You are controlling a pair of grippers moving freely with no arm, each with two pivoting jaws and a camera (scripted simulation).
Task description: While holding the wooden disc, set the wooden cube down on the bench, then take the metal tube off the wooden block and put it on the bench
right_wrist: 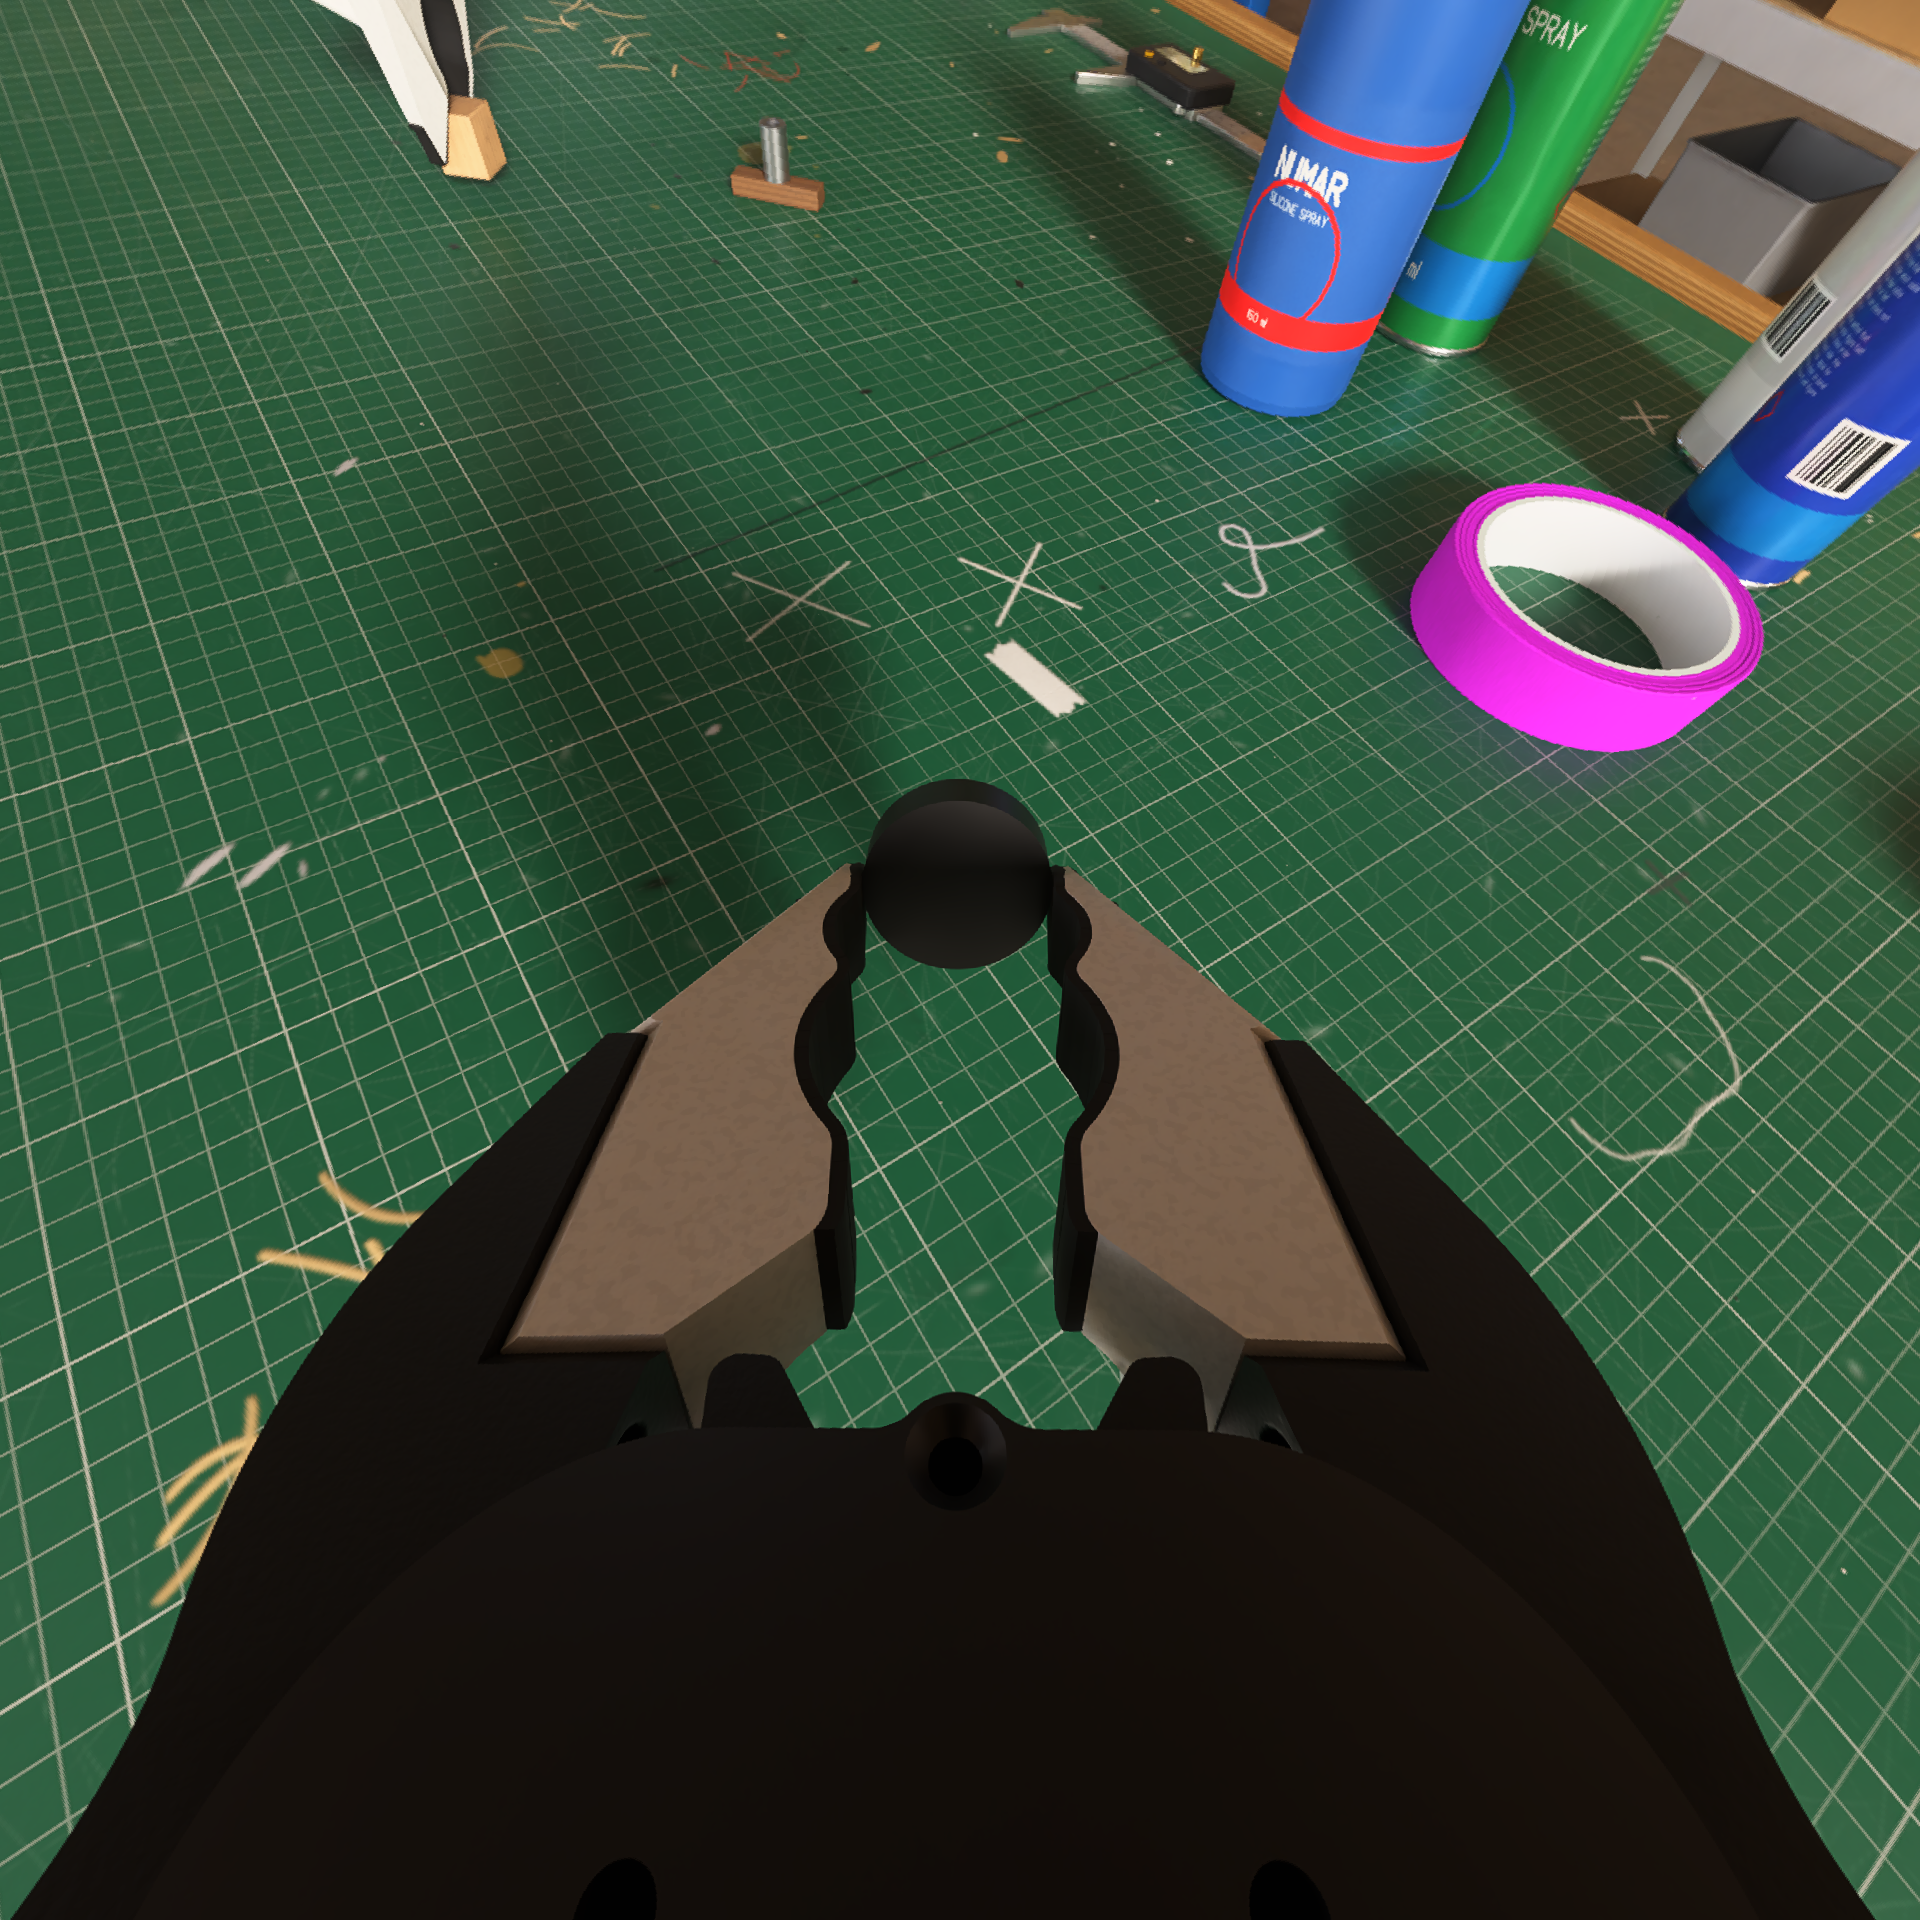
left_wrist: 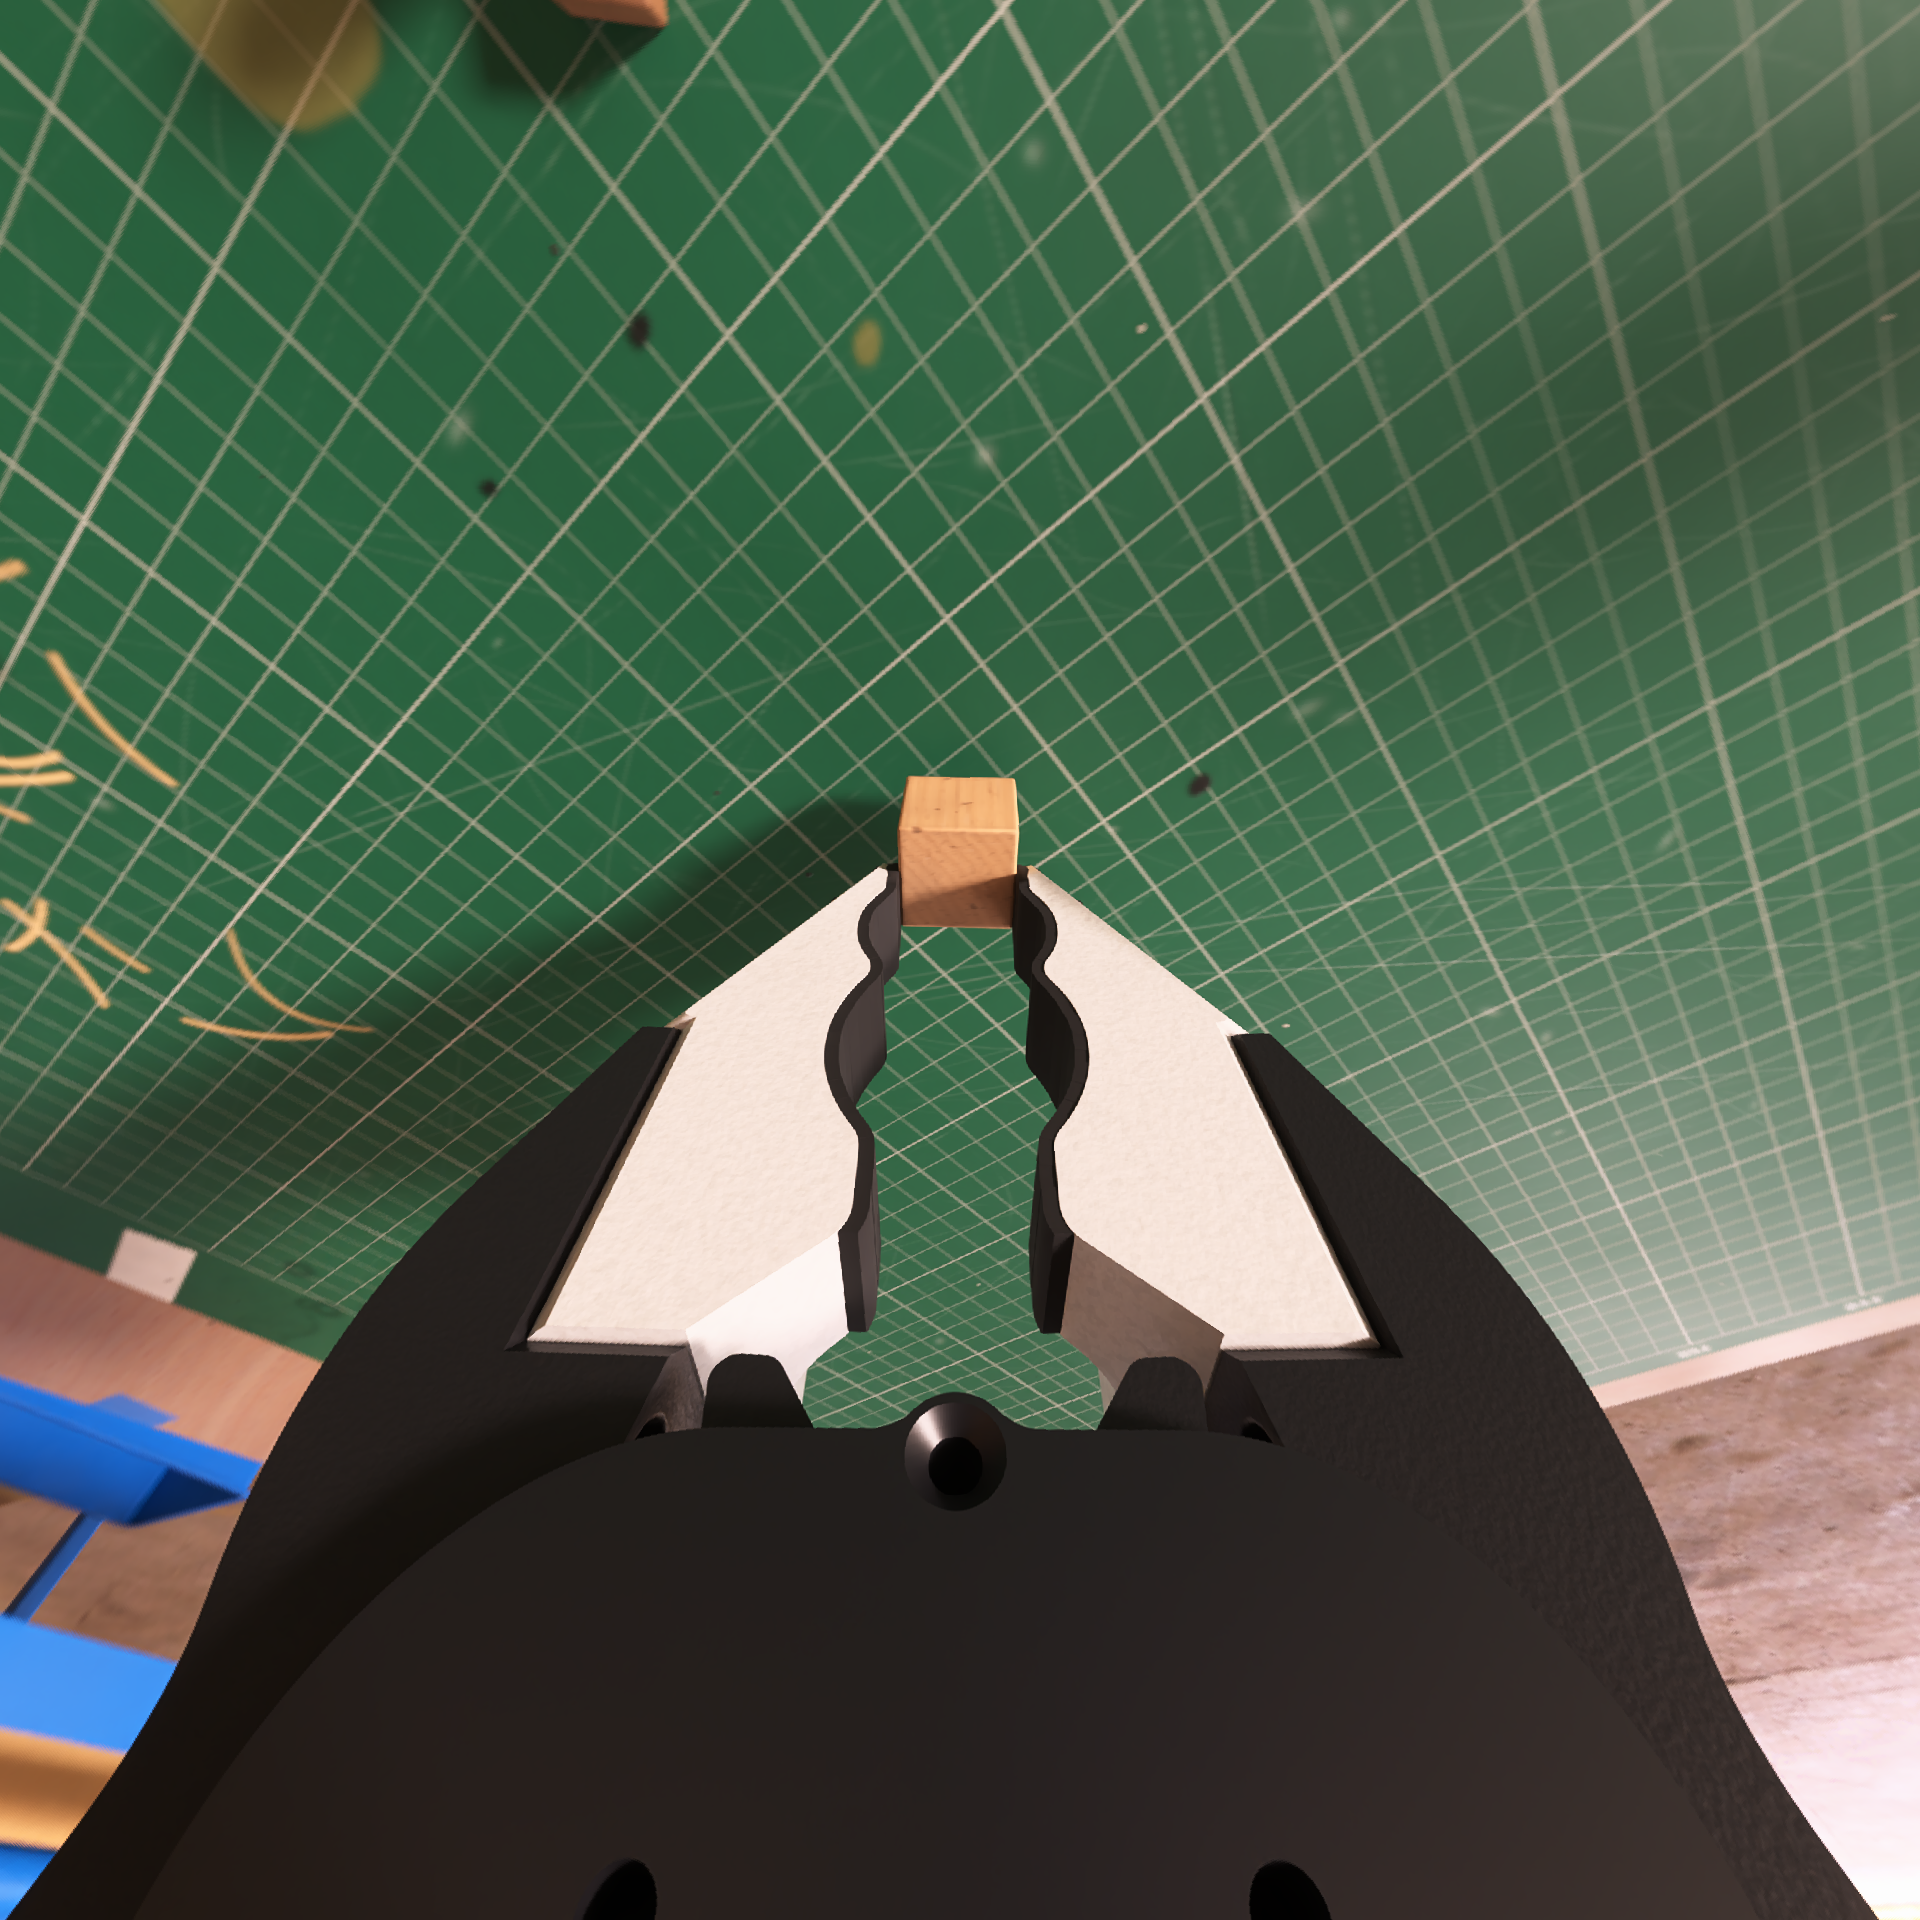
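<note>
Left gripper (left_wrist: 957, 896): matte black body, white textured finger panels, black wavy rubber pads (left_wrist: 871, 1049), one black recessed screw at lower centre, two round holes along bottom edge. Right gripper (right_wrist: 957, 902): same black shell and screw, but tan-brown finger panels, wavy black pads (right_wrist: 1081, 1049), grey angled inner brackets.

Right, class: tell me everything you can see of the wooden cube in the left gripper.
The wooden cube is small, pale tan, with faint grain and crisp edges. It sits pinched between the tips of the left gripper, whose dark pads press its two sides. From the right wrist view its base looks at or just above the green cutting mat; contact cannot be told.
</note>
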